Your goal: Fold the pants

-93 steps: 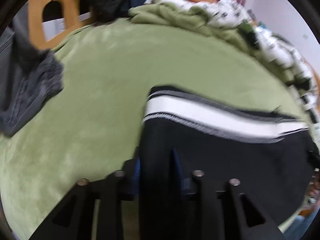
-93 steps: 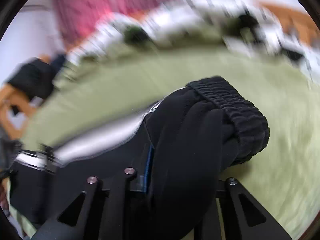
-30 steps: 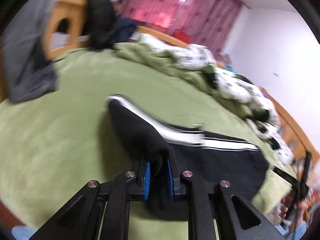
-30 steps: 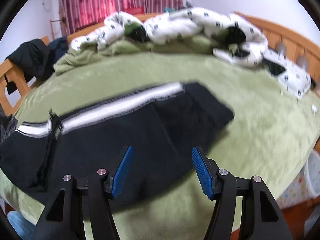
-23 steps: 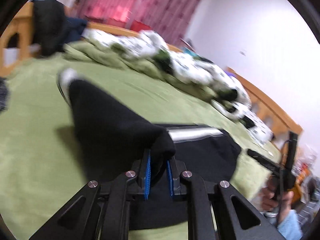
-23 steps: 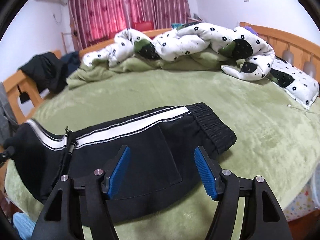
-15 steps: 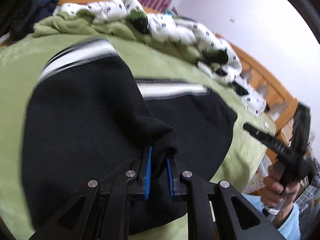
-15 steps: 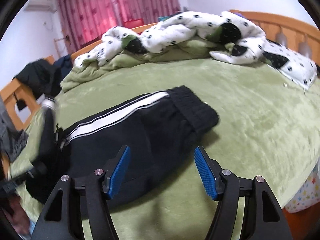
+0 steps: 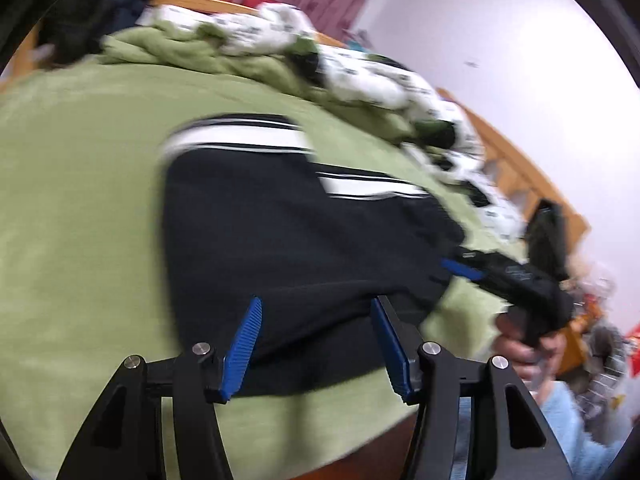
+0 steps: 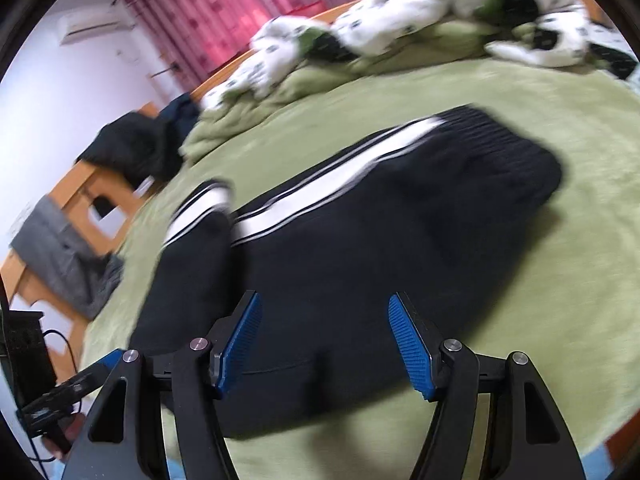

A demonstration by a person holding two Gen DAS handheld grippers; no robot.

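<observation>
The black pants [image 9: 280, 232] with white side stripes lie folded over themselves on the green bed cover [image 9: 80, 220]. My left gripper [image 9: 316, 344] hovers at their near edge; its jaws are opening, and the blue pads stand apart with cloth lying below them, not pinched. In the right wrist view the pants [image 10: 380, 232] stretch from the ribbed waistband at the right to the folded leg at the left. My right gripper [image 10: 326, 344] is open just above their near edge, holding nothing. The other gripper [image 9: 504, 276], held by a hand [image 9: 528, 336], shows at the right.
A rumpled white-and-black duvet [image 10: 420, 8] and a green blanket are heaped along the far side. The wooden bed frame [image 10: 96, 192] carries dark clothes [image 10: 136, 148] and a grey garment [image 10: 68, 264]. The bed's near edge runs just under both grippers.
My left gripper carried the pants' end across onto the rest of the pants, then let go as its jaws parted. The right gripper stayed open and sank toward the pants.
</observation>
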